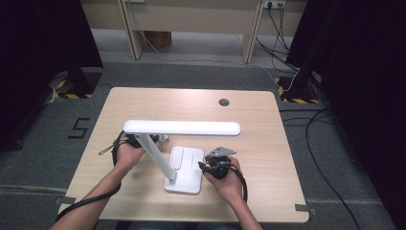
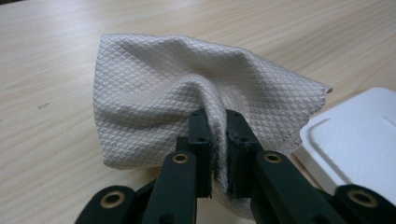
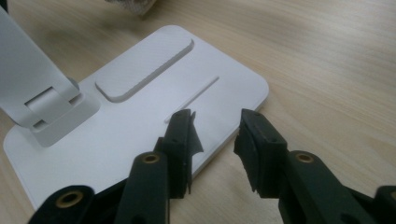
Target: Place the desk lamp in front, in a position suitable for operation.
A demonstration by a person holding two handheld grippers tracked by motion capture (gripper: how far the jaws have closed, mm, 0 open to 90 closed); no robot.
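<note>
- Left gripper point(image 2: 215, 133) has its jaws pinched tight on a fold of the cloth point(image 2: 187, 98), a pale waffle-weave rag that bunches up and fans out over the table point(image 2: 56, 56) ahead of the jaws.
- Right gripper point(image 3: 217, 135) stands part open, nothing between its jaws; one jaw hangs over the edge of the lamp base point(image 3: 140, 116) and the other over bare wood beside it, so the pads press on nothing.
- From the high view the lamp point(image 1: 182, 128) stands near the middle of the table, its base point(image 1: 189, 167) between the two hands, its long head level above the left gripper point(image 1: 136, 140).
- The cloth sits just beside the base, on the person's left of it; a corner of the base shows at the right of the left gripper view.
- Step in hand, as it looks: the cloth is picked up for wiping the lamp, and the right gripper point(image 1: 215, 165) is placed to steady the base.
- Next move likely calls for the right jaws to clamp the base edge, then the left to carry the cloth onto the white surface and drag it flat, keeping the fold clamped so the rag does not slip out.
</note>
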